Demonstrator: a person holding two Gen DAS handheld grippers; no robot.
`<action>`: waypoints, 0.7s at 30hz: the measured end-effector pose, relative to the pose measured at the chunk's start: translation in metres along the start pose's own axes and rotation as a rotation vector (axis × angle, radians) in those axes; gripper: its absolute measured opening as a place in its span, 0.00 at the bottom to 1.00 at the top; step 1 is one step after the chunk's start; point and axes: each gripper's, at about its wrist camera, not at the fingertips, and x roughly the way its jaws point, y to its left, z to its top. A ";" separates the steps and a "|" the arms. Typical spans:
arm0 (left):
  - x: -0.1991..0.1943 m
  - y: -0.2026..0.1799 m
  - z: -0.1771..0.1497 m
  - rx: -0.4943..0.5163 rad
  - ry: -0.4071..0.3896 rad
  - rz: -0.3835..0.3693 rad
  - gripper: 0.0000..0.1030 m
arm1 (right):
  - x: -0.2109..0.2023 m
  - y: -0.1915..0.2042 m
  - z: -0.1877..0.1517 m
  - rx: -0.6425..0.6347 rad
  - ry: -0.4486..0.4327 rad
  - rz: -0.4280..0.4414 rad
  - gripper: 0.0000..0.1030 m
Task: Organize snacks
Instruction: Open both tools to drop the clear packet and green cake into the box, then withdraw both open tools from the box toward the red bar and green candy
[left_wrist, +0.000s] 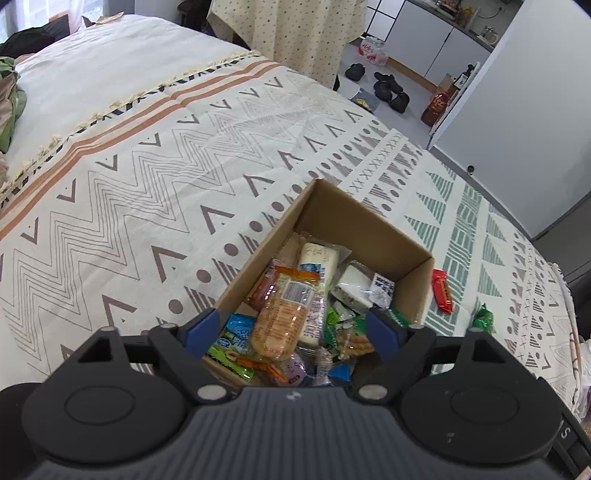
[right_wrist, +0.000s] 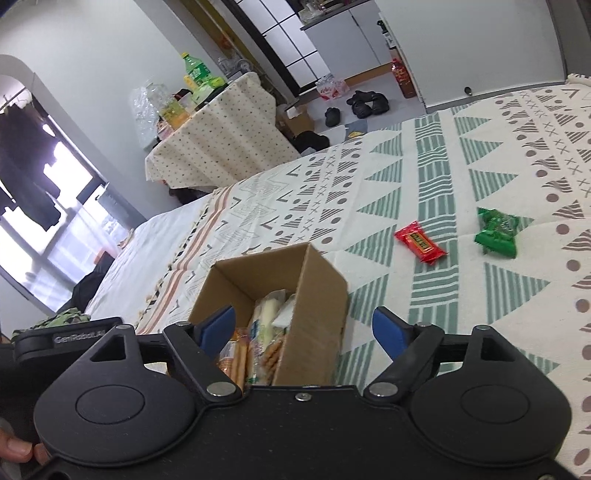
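Both grippers, left (left_wrist: 291, 328) and right (right_wrist: 303, 328), hang spread and empty over the snack-filled cardboard box (left_wrist: 369, 218) mid-bedspread (left_wrist: 147, 184); likely next: red packet (right_wrist: 420, 242), green packet (right_wrist: 496, 232) beside it.

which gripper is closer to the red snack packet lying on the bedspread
Right. The right gripper hangs open beside the box, the red packet just ahead. The left gripper is open over the box.

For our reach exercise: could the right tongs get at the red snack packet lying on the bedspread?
Probably yes: the red snack packet lies alone on the bedspread, beyond the open right tongs, with nothing between.
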 end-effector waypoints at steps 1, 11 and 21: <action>-0.002 -0.002 0.000 0.005 -0.002 -0.006 0.89 | -0.002 -0.002 0.001 0.003 0.000 -0.004 0.81; -0.022 -0.020 -0.006 0.044 -0.051 -0.048 1.00 | -0.019 -0.025 0.008 0.021 -0.008 -0.043 0.96; -0.047 -0.044 -0.015 0.104 -0.171 -0.062 1.00 | -0.043 -0.034 0.016 0.018 -0.051 -0.057 1.00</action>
